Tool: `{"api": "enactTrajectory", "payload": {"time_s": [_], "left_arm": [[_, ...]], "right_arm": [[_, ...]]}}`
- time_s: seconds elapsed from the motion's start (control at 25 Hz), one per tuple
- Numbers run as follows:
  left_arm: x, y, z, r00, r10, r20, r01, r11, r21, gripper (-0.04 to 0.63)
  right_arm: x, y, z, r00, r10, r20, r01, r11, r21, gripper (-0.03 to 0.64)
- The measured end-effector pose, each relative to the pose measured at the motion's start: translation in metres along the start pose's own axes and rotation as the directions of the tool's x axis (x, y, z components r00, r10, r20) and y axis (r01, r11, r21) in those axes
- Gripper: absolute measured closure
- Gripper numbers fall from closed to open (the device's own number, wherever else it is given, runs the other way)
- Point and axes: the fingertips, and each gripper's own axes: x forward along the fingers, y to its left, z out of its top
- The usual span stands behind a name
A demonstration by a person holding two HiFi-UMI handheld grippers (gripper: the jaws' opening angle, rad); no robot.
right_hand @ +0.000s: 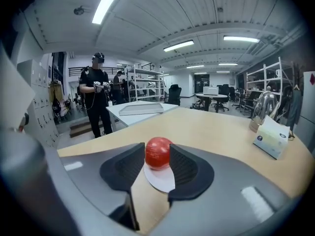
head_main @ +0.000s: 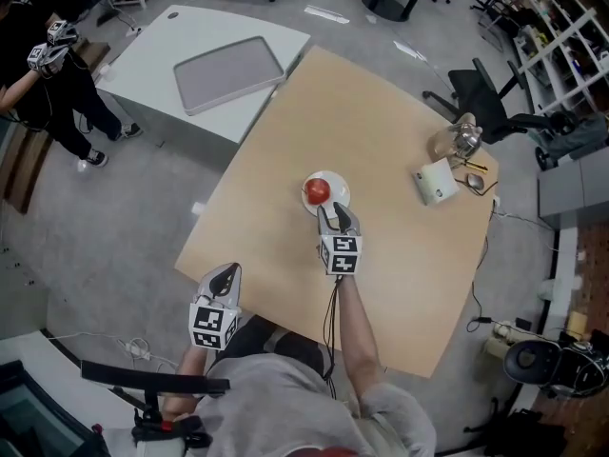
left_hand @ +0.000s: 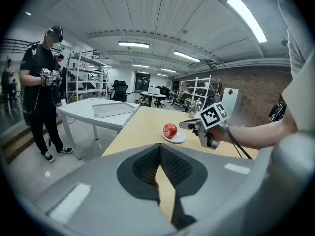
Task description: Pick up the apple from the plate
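Note:
A red apple (head_main: 317, 190) sits on a small white plate (head_main: 337, 185) near the middle of the tan table (head_main: 400, 284). My right gripper (head_main: 337, 210) is just on the near side of the plate, open, pointing at the apple. In the right gripper view the apple (right_hand: 157, 150) shows between the two dark pads (right_hand: 183, 165), with a gap on each side, over the plate (right_hand: 160, 180). My left gripper (head_main: 226, 272) hangs at the table's near left edge, empty, its pads (left_hand: 173, 167) meeting at the tips. From the left gripper view the apple (left_hand: 170, 130) and right gripper (left_hand: 184, 125) lie ahead.
A white tissue box (head_main: 436, 181) and a glass jar (head_main: 459, 139) stand at the table's far right. A grey tray (head_main: 228, 72) lies on the white table (head_main: 152, 60) beyond. A person (head_main: 48, 84) with grippers stands far left. An office chair (head_main: 485, 103) is behind the table.

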Motion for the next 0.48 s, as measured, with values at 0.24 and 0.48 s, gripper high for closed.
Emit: {"api": "enactTrajectory", "payload": {"time_s": [0.24, 0.48], "left_arm": [[0.0, 0.005, -0.004, 1.0, 0.022, -0.011, -0.022, 1.0, -0.014, 0.575], [0.0, 0.011, -0.009, 0.999, 0.045, -0.018, -0.045, 0.999, -0.023, 0.575]], "right_arm": [[0.024, -0.009, -0.008, 1.0, -0.01, -0.029, 0.011, 1.0, 0.014, 0.4], [0.044, -0.007, -0.012, 0.999, 0.006, -0.042, -0.004, 0.999, 0.04, 0.325]]}}
